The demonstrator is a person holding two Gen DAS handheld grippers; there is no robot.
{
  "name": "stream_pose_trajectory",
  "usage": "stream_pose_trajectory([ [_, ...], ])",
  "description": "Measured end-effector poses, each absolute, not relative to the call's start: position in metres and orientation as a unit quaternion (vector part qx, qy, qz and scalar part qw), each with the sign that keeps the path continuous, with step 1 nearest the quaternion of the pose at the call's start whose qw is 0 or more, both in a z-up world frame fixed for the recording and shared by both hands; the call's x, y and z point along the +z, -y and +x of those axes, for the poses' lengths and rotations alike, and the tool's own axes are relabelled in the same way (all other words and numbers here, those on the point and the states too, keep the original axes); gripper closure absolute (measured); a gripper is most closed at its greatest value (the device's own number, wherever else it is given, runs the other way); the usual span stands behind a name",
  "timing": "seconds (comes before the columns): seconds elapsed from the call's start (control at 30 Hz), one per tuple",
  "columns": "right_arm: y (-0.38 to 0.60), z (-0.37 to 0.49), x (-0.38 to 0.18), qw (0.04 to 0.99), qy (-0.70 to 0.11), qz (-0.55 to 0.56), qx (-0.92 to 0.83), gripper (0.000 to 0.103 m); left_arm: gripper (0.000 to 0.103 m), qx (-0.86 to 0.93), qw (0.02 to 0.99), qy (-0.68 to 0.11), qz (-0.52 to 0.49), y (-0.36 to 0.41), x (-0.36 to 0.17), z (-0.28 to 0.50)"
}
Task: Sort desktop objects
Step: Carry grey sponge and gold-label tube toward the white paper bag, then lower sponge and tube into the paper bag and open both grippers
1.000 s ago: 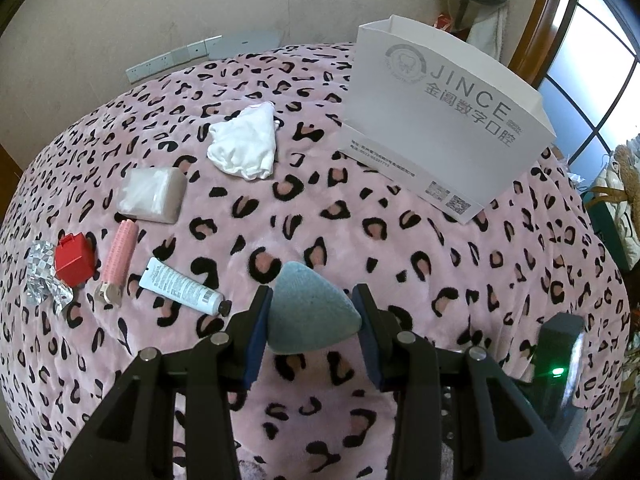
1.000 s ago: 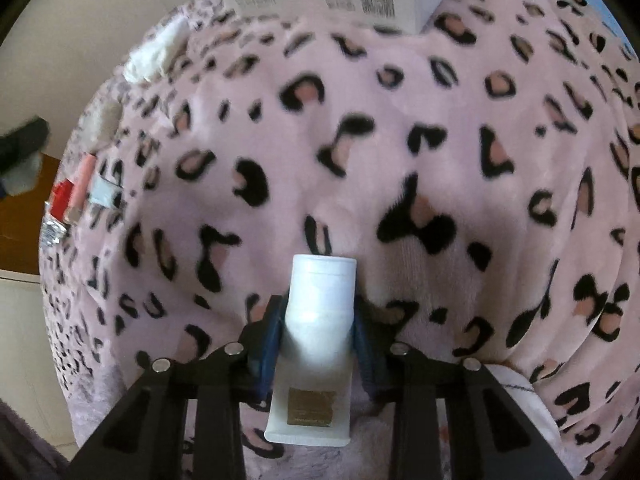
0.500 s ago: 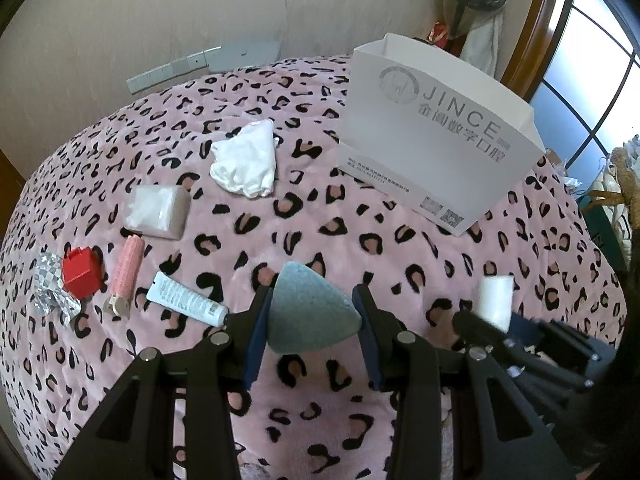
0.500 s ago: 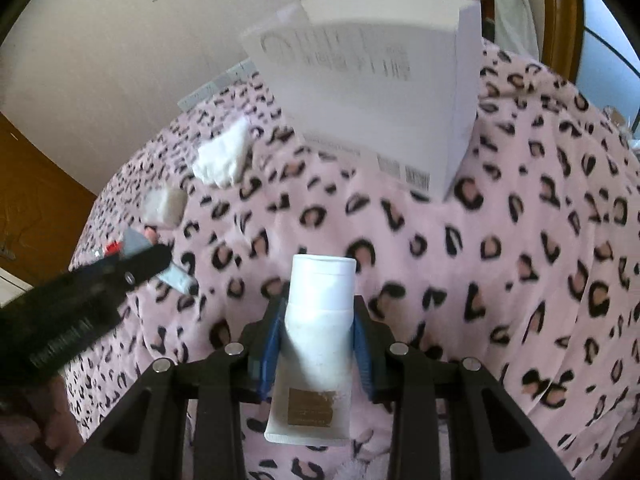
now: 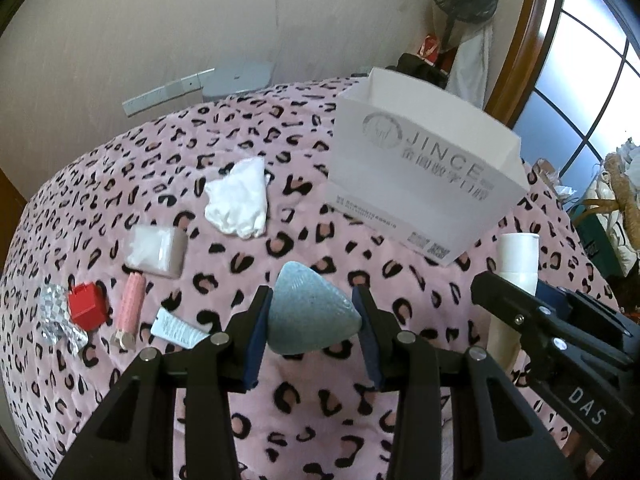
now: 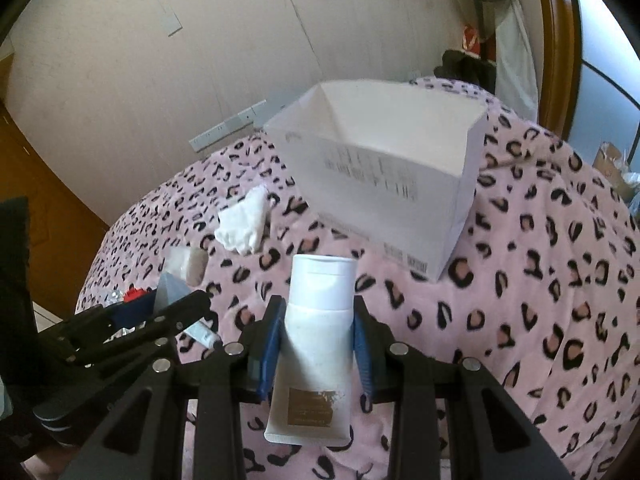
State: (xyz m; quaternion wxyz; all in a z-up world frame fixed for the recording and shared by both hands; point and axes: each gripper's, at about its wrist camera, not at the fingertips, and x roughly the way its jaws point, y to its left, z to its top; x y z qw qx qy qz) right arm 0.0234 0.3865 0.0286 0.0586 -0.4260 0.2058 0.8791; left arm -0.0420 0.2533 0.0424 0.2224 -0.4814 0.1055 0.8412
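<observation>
The left gripper (image 5: 314,320) holds a grey-blue sponge (image 5: 310,314), teardrop-shaped with a fine speckled grain, its jaws pressed against both flanks and the pointed end aimed away. The right gripper (image 6: 318,336) holds a white tube (image 6: 316,344), smooth plastic with a broad flat cap pointing forward and a brown label near the crimped end; its jaws clamp the tube just below the cap. Both are raised above a soft pink blanket (image 5: 240,240) printed with black leopard spots. Far and to the right stands an open white paper bag (image 5: 424,188), stiff and boxy, with grey lettering on its side. To its left lies a crumpled white cloth (image 5: 240,204). Nearer on the left lie a clear-wrapped tissue pack (image 5: 156,250), a small red box (image 5: 86,310) touching a crinkled silver foil piece (image 5: 56,318), a ribbed pink cylinder (image 5: 130,310) and a slim white tube with a dark cap (image 5: 178,328).
</observation>
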Motion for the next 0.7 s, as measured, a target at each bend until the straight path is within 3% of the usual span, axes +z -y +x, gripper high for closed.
stream_pose_trajectory([
  [0.7,-0.406,0.004,0.059,0.079,-0.188,-0.39,0.898,0.07,0.062,0.846,0.25,-0.123,-0.455,-0.292,0.062,-0.071],
])
